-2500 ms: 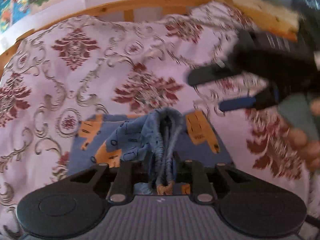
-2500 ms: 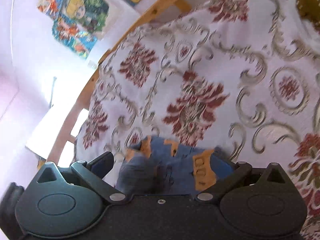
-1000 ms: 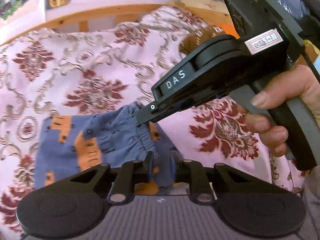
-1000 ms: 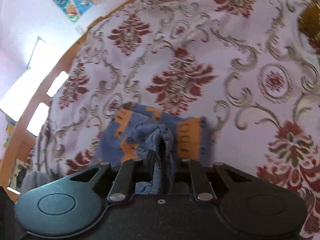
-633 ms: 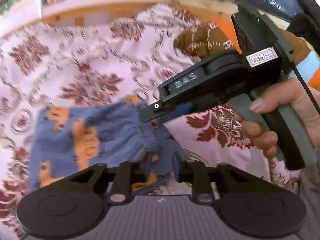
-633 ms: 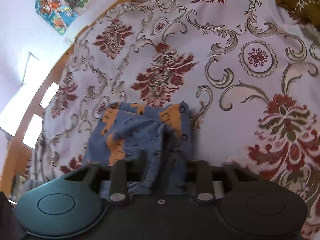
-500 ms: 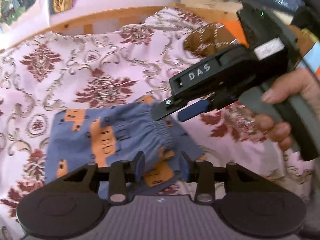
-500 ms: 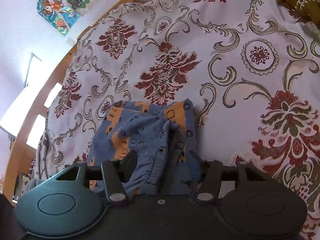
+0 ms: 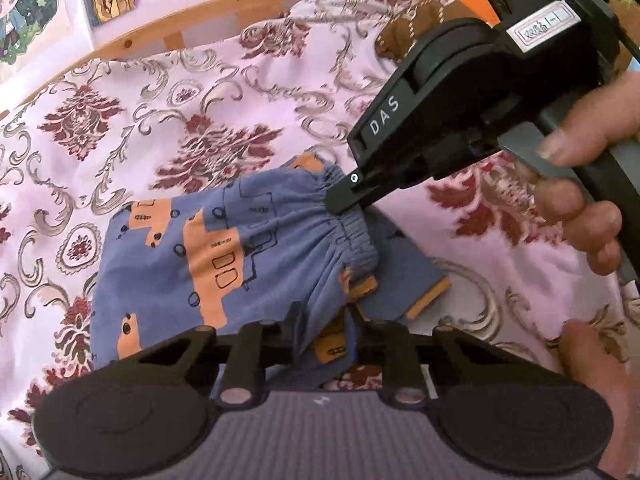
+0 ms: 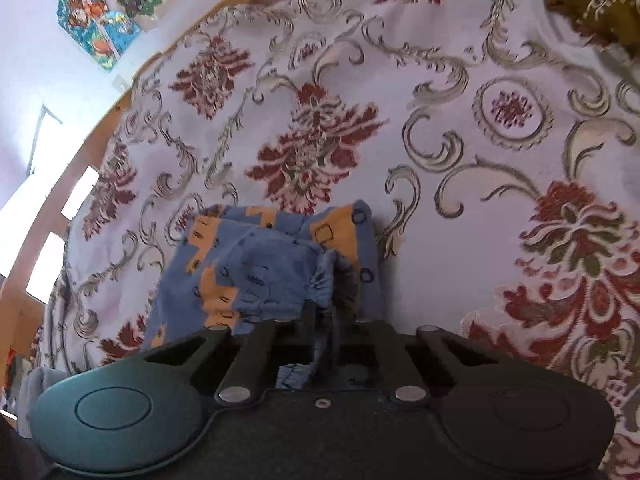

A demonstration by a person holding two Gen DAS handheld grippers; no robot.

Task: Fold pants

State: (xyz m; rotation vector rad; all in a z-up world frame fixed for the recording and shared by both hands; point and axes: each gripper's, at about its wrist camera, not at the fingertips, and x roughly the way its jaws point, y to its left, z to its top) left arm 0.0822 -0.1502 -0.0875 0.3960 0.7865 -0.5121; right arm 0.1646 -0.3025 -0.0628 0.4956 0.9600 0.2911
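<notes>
One pair of small blue pants [image 9: 248,240] with orange patches lies on the flowered bedspread [image 9: 132,120], folded over itself; everything else can be placed from it; nearest the left wrist camera, the left gripper [image 9: 325,322] has its two fingers parted with a fold of the pants' near edge between them, though whether they pinch it I cannot tell; just to the pants' right side, the right gripper [image 9: 346,200], black and marked DAS, has its tip against the gathered elastic waistband [image 9: 352,232]; one hand [image 9: 580,184] wraps its handle, and one more fingertip shows at the lower right edge of that view.

From the right wrist camera the right gripper [image 10: 324,316] has its two fingers drawn close together with a bunch of the blue waistband [image 10: 320,280] clamped between them; the pants [image 10: 256,264] sit in a rumpled heap just ahead of it, an orange-patched corner standing up on their far right.

Beyond the pants the bedspread [image 10: 460,184] runs on with dark red medallions and grey scrolls; farther still, one brown patterned cushion [image 10: 592,4] rests at the far right; behind the pants runs one wooden bed rail [image 9: 224,12]; past it, cartoon posters [image 10: 100,12] hang on the wall.
</notes>
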